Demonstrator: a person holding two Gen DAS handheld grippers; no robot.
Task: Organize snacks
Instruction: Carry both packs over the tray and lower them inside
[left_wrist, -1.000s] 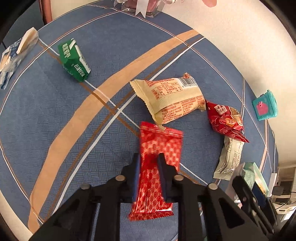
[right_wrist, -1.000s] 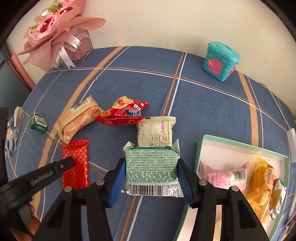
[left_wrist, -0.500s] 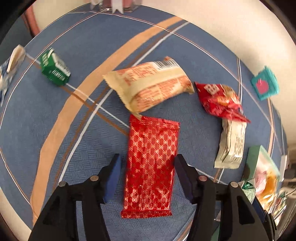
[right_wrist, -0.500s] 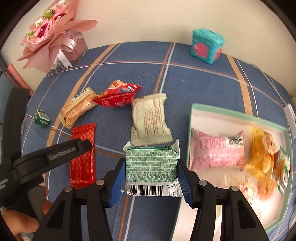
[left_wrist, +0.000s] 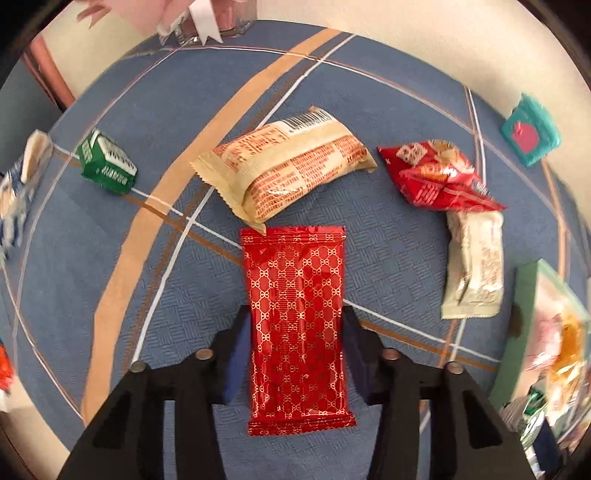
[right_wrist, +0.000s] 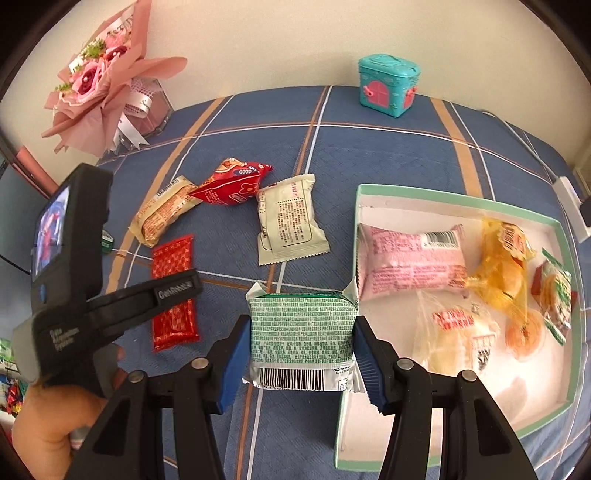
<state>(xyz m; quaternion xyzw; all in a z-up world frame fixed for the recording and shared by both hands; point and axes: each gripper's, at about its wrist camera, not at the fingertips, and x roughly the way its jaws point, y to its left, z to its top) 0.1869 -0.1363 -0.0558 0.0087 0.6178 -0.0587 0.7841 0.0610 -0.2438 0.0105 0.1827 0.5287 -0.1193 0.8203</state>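
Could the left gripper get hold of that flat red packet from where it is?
Probably yes. The left gripper already straddles the red packet, which lies flat on the tablecloth, jaws just closing, nothing between.

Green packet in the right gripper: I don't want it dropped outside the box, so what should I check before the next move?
1. Green packet gripped by the right gripper: ok, pads press both sides.
2. Packet over the box: not ok, mostly above the tablecloth.
3. Bare floor in the box: ok, near corner free.
4. Pink packet clear of that corner: ok.
5. Packet's underside free of snags: cannot tell.
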